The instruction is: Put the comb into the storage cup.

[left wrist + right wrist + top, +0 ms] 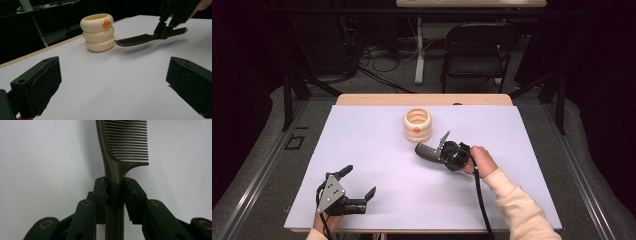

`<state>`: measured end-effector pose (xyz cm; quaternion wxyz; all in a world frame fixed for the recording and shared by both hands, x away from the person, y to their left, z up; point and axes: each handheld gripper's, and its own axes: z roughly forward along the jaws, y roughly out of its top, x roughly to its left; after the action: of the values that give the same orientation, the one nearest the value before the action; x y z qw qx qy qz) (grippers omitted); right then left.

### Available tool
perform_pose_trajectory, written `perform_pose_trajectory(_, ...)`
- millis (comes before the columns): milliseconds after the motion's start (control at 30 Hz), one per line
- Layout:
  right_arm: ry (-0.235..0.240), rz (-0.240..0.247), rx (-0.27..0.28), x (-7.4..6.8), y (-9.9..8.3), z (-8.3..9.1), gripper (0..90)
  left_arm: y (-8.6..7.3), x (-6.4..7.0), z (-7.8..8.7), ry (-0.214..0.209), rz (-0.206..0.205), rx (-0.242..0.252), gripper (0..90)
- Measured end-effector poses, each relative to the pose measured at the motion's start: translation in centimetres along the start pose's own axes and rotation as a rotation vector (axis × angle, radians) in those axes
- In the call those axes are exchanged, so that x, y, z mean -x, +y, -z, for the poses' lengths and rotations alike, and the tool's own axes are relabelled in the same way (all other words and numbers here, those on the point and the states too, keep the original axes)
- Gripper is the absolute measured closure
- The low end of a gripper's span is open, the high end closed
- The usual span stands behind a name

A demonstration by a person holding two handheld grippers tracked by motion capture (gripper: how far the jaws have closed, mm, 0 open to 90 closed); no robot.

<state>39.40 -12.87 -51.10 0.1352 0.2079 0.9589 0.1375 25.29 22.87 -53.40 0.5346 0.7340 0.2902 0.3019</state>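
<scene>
The right gripper (115, 192) has its jaws closed on the handle of a dark comb (125, 142), clamping it just below where the teeth begin, so the pickup looks done. The comb is lifted clear of the white table (377, 165), held roughly level, and its toothed end reaches out ahead of the jaws until it comes just beside the lower rings of a cream ribbed cup (98, 32) with a small orange mark near its rim; whether the tip touches the cup I cannot tell. The cup stands upright just beyond the comb's tip, its mouth open at the top. My judgement is that what remains is to raise the comb, tip it toward upright and lower it into that opening, then let go. The left gripper (357, 186) sits well apart, on the near side of the table, with its jaws spread wide and nothing between them.
</scene>
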Motion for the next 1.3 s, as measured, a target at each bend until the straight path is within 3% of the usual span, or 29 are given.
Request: perform_pose_trajectory(1300, 0.042, -0.088, 0.140, 0.6, -2.1, 2.5, 72.2, 0.1, 0.0, 0.0, 0.001, 0.002, 0.008, 0.1)
